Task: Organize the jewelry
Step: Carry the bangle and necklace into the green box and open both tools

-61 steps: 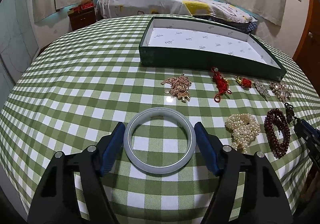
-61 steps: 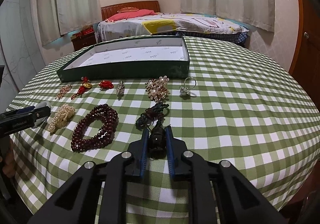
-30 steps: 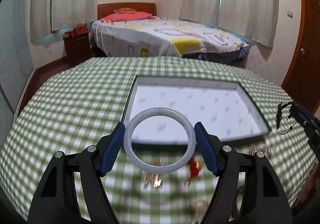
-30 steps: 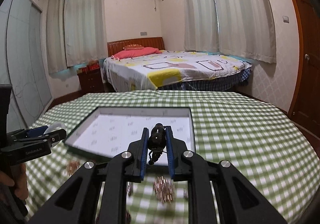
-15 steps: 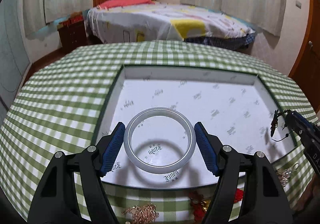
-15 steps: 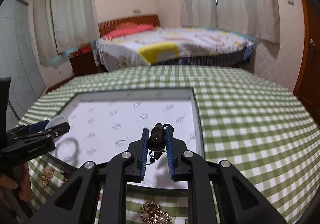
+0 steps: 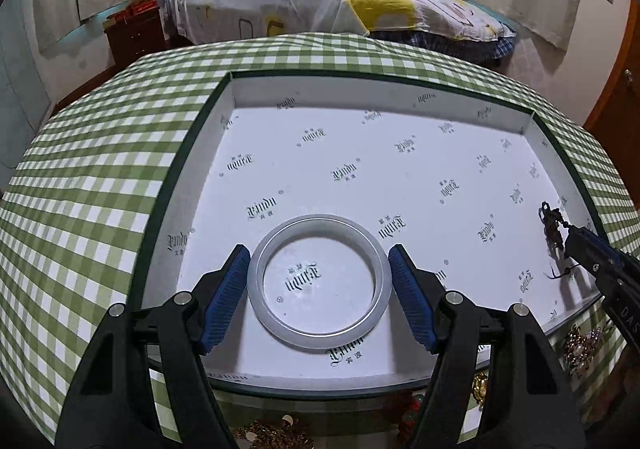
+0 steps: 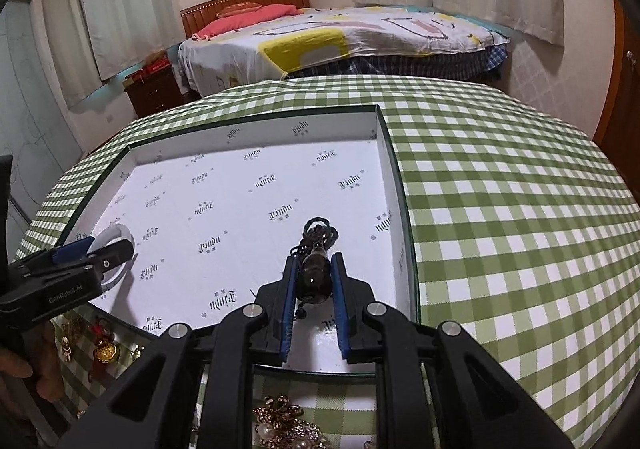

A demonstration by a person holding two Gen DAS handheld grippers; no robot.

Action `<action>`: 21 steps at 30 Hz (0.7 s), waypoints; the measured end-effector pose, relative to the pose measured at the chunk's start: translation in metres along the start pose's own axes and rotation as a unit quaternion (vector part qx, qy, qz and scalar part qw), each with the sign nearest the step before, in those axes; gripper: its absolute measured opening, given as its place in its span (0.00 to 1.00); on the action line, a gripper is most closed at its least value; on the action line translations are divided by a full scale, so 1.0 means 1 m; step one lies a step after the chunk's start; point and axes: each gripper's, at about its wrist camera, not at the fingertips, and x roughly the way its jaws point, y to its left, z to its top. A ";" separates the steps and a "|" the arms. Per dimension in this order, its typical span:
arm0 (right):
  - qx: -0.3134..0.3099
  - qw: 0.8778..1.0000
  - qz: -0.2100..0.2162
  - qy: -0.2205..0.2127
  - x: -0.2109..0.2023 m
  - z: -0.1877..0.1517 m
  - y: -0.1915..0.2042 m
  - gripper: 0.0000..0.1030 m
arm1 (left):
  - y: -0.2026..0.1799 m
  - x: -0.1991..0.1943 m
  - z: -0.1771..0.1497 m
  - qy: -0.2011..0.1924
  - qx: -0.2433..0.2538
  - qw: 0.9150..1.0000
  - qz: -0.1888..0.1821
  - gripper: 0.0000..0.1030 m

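My left gripper (image 7: 319,283) is shut on a pale jade bangle (image 7: 276,319) and holds it low over the near left part of the green box (image 7: 182,153) with its white printed lining. In the right wrist view the left gripper (image 8: 96,249) and the bangle (image 8: 118,231) show at the box's left end. My right gripper (image 8: 314,275) is shut on a dark bead pendant with a knotted cord (image 8: 316,261), low over the near right part of the box (image 8: 400,177). In the left wrist view the pendant (image 7: 552,221) hangs from the right gripper (image 7: 570,235).
The box stands on a round table with a green checked cloth (image 8: 500,209). Loose jewelry lies on the cloth in front of the box: a gold chain (image 7: 276,433), red and gold charms (image 8: 105,349), a pearl and gold brooch (image 8: 286,429). A bed (image 8: 340,37) stands behind.
Both grippers lifted their pieces off the cloth, carried them forward over the box and have come down close to its lining. Both stay shut on their pieces.
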 end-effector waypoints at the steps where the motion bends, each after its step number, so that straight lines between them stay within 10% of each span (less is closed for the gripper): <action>1: 0.002 1.000 0.000 0.000 0.000 0.000 -0.001 0.19 | -0.001 0.000 0.000 -0.003 0.004 1.000 0.002 0.68; 12: 0.001 1.000 -0.002 -0.013 -0.007 -0.003 -0.003 0.29 | -0.007 -0.002 -0.001 -0.011 0.017 1.000 0.003 0.77; 21: -0.016 0.998 -0.010 -0.067 -0.048 -0.019 0.009 0.46 | -0.004 -0.052 -0.013 -0.092 0.018 0.996 -0.002 0.84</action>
